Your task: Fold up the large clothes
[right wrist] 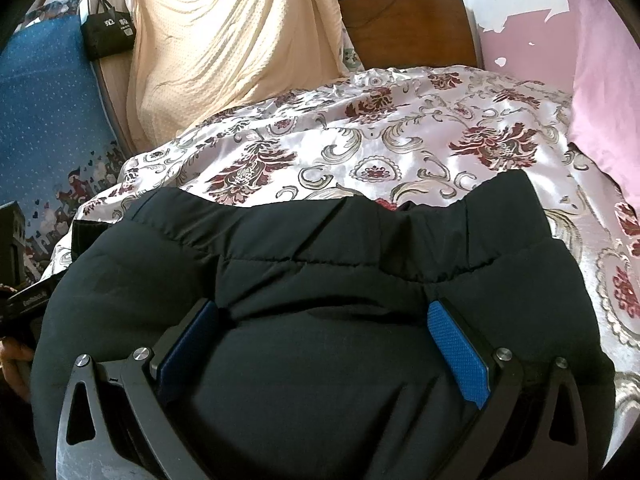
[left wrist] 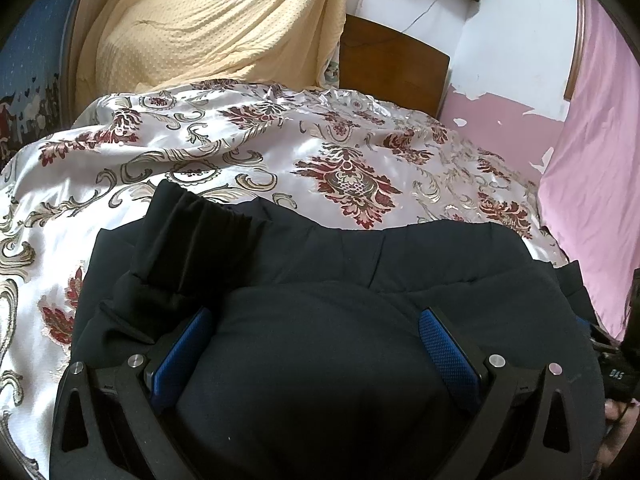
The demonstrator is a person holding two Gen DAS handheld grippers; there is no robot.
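Note:
A large black padded jacket [left wrist: 320, 264] lies bunched on a bed with a satin floral cover [left wrist: 224, 148]. My left gripper [left wrist: 316, 320] is open wide, its blue pads [left wrist: 448, 352] either side of a puffed mound of the jacket. A ribbed cuff [left wrist: 192, 216] sticks up at the jacket's far left. In the right wrist view the same jacket [right wrist: 320, 248] fills the lower frame on the floral cover [right wrist: 400, 140]. My right gripper [right wrist: 324, 316] is open wide over the jacket, with its blue pads [right wrist: 460, 352] straddling a fold.
A cream blanket [left wrist: 208, 28] hangs behind the bed beside a brown headboard [left wrist: 392, 64]. Pink cloth [left wrist: 592, 152] lies on the right. A blue patterned fabric [right wrist: 44, 112] and a black bag [right wrist: 108, 32] are at the left. The other gripper's handle [left wrist: 624, 344] shows at the right edge.

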